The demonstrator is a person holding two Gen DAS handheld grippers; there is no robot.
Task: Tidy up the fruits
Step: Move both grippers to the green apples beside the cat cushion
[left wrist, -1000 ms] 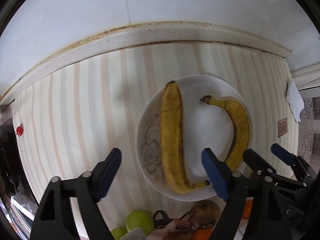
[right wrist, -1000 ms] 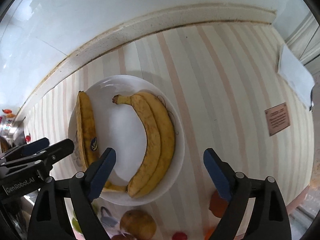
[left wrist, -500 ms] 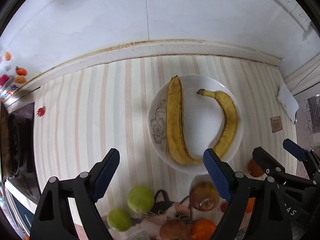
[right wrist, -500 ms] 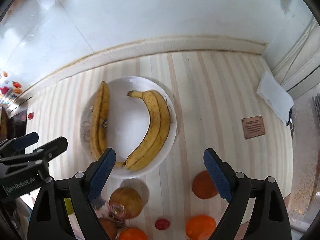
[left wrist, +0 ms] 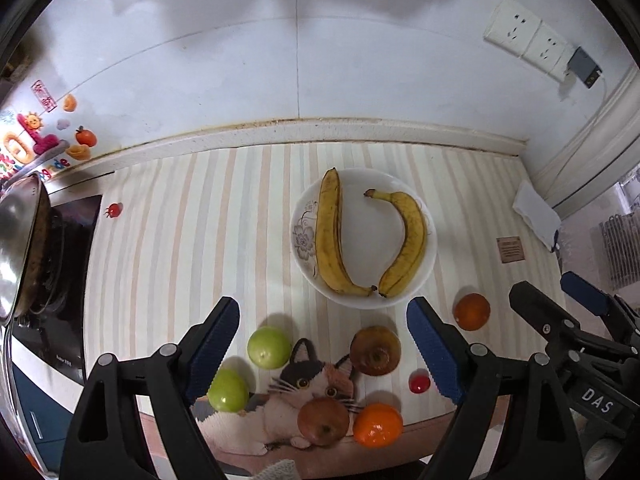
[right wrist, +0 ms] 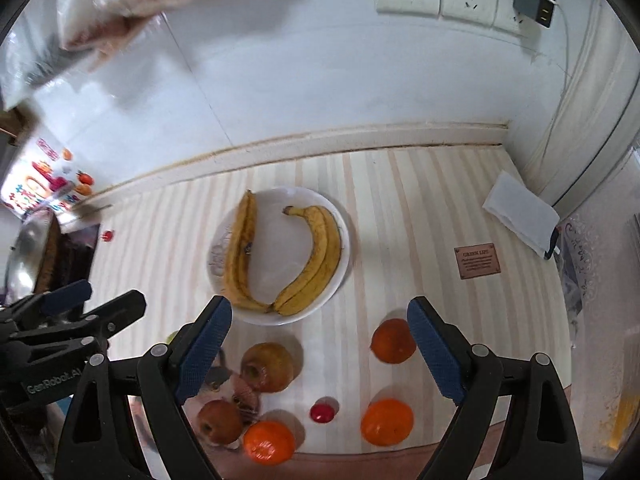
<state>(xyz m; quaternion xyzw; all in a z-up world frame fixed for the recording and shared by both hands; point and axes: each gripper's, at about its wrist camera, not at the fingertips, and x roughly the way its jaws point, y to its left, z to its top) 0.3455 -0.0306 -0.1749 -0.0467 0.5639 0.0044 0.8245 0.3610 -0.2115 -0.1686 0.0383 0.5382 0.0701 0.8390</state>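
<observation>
Both the left gripper (left wrist: 323,344) and right gripper (right wrist: 319,344) hang with jaws spread and empty, bananas (left wrist: 330,238) on the white plate (left wrist: 428,268) beyond, loose fruit nearer.

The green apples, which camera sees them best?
The left wrist view. Both green apples show whole there, beside the cat picture. The right wrist view shows only a green sliver behind a tool finger.
</observation>
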